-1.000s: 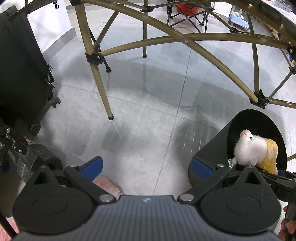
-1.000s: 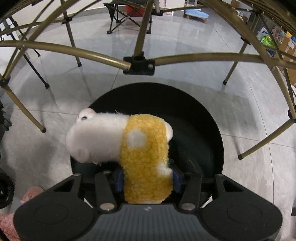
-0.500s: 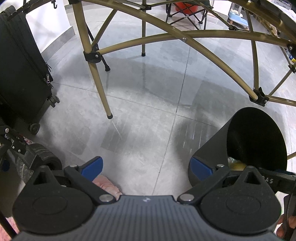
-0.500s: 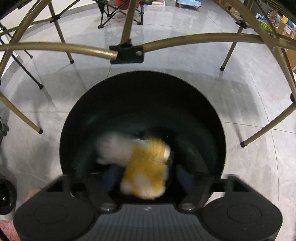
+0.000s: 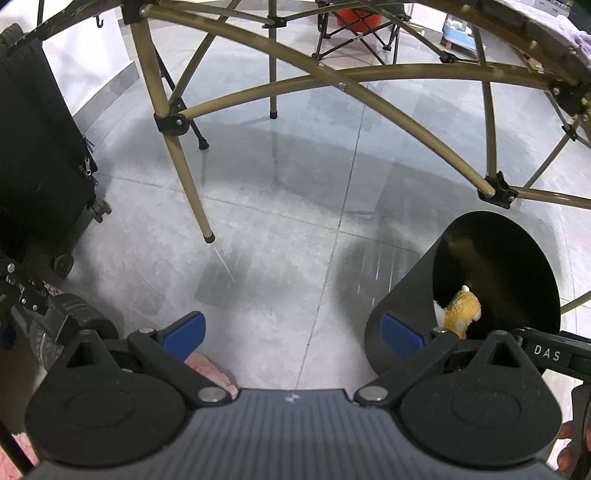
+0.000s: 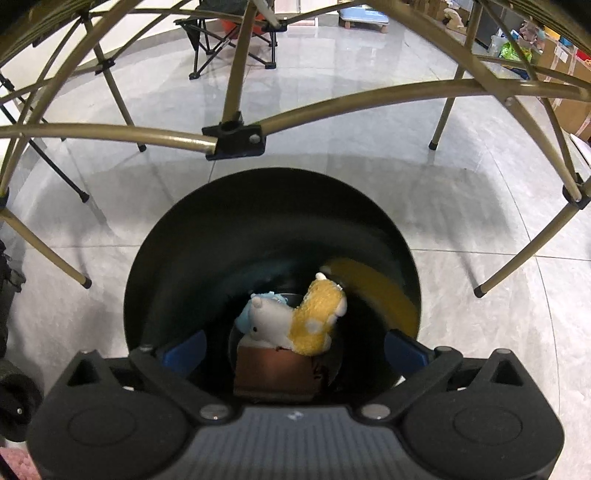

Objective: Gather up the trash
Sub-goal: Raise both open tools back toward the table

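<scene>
A black round trash bin (image 6: 221, 229) stands on the grey tiled floor under a folding table frame. A white and yellow plush toy (image 6: 295, 321) lies at the bottom of the bin, on a brown box (image 6: 273, 373) and beside a small pale blue item (image 6: 243, 317). My right gripper (image 6: 293, 349) hangs over the bin's mouth, open and empty. In the left wrist view the bin (image 5: 402, 295) is at the right with the toy (image 5: 460, 312) visible inside. My left gripper (image 5: 291, 332) is open and empty above the floor, left of the bin.
Gold metal table legs and braces (image 5: 184, 177) cross above and around the bin (image 6: 236, 92). A black wheeled suitcase (image 5: 40, 155) stands at the left. A pink fuzzy item (image 5: 207, 367) lies under my left gripper. Folding chairs (image 6: 229, 33) stand far back.
My right gripper opened and let go of the plush toy. The toy dropped from between the fingers to the bottom of the bin. My left gripper has hardly moved.
</scene>
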Motion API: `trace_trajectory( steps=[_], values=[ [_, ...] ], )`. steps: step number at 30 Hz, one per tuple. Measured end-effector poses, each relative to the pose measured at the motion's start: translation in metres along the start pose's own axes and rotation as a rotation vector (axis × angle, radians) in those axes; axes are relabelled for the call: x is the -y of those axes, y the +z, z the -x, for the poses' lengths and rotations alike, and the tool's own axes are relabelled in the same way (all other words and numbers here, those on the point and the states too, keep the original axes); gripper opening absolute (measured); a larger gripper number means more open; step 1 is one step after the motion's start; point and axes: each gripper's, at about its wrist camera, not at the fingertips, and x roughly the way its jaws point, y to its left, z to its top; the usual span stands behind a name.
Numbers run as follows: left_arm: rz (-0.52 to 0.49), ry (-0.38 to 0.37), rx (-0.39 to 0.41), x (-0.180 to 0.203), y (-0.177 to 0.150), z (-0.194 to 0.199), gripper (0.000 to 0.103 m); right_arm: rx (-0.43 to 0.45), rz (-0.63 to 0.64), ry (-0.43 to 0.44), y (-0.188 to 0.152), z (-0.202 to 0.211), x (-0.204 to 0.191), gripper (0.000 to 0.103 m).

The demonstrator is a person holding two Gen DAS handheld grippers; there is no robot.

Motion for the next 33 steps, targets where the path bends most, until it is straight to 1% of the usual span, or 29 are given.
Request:
trace_trajectory(
  steps=[6, 12, 23, 28, 33],
  values=[
    [-0.009, -0.022, 0.026, 0.004, -0.001, 0.011, 0.103, 0.033, -0.017, 0.001, -0.001, 0.019, 0.009, 0.103],
    [-0.018, -0.057, 0.078, 0.012, -0.001, 0.033, 0.103, 0.093, -0.042, 0.004, -0.004, 0.048, 0.022, 0.103],
    [-0.048, -0.115, 0.194, 0.045, 0.006, 0.088, 0.103, 0.228, -0.055, 0.013, -0.006, 0.113, 0.045, 0.103],
    [-0.069, -0.12, 0.257, 0.06, 0.012, 0.112, 0.103, 0.3, -0.057, 0.019, -0.004, 0.142, 0.057, 0.103],
    [-0.08, -0.126, 0.301, 0.073, 0.021, 0.13, 0.103, 0.37, -0.052, 0.027, 0.001, 0.168, 0.068, 0.103]
  ],
)
